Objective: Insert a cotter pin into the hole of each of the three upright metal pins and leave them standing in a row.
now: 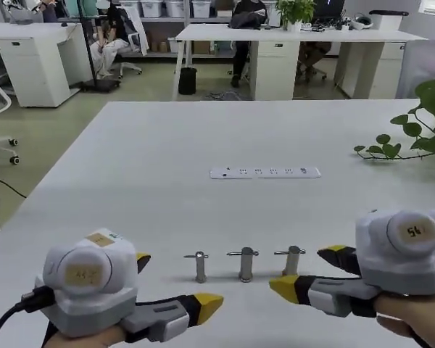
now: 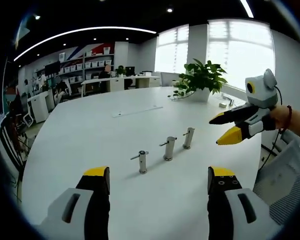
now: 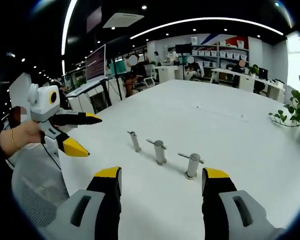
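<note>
A wide white rectangular workbench point(image 1: 203, 145) is carrying everything. The left white-and-grey gripper with yellow-tipped jaws point(image 1: 177, 283) is hovering near its left front with the jaws spread wide and nothing between them. The matching right gripper point(image 1: 307, 270) is hanging released and empty at the right. A leafy green plant point(image 1: 420, 123) is trailing in at the far right, and a flat white power strip point(image 1: 265, 172) is lying farther back. Three short upright silver metal pins point(image 1: 246, 264) are standing in a row between the grippers, each carrying a thin cotter pin point(image 1: 241, 254) through its head.
</note>
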`<state>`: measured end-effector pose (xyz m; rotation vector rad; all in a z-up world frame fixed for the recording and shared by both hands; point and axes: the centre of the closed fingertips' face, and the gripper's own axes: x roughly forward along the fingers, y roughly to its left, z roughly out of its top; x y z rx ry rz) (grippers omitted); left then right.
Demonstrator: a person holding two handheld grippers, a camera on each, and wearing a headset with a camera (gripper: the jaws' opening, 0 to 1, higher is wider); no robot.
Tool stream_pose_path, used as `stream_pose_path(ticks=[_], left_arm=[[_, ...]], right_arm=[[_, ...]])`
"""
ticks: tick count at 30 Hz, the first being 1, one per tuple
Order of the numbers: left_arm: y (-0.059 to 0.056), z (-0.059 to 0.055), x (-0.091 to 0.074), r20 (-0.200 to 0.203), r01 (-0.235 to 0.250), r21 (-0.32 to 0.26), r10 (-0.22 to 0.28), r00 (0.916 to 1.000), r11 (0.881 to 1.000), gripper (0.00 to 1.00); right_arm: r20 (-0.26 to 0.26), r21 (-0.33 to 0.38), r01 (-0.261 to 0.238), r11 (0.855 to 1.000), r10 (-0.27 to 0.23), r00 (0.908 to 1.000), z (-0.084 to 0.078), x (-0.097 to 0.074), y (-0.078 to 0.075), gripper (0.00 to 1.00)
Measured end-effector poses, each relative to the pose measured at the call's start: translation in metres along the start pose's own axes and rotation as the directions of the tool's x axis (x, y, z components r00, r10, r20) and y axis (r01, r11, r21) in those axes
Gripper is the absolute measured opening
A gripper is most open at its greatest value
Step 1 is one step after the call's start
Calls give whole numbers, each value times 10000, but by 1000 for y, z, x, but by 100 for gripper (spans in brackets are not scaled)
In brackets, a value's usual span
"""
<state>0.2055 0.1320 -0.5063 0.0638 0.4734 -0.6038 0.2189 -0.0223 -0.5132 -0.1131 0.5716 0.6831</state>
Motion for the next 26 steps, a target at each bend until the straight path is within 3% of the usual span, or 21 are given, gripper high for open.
stream_pose_path(ticks=[10, 26], left_arm=[[0, -1, -7, 139, -206, -28, 206, 9997, 9998, 79], [1, -2, -9, 141, -414, 41, 414, 9990, 9991, 77]], right_arm=[[139, 247, 196, 9995, -200, 9997, -9, -6, 8, 64], [150, 360, 438, 9984, -443, 9989, -13, -11, 6, 67]])
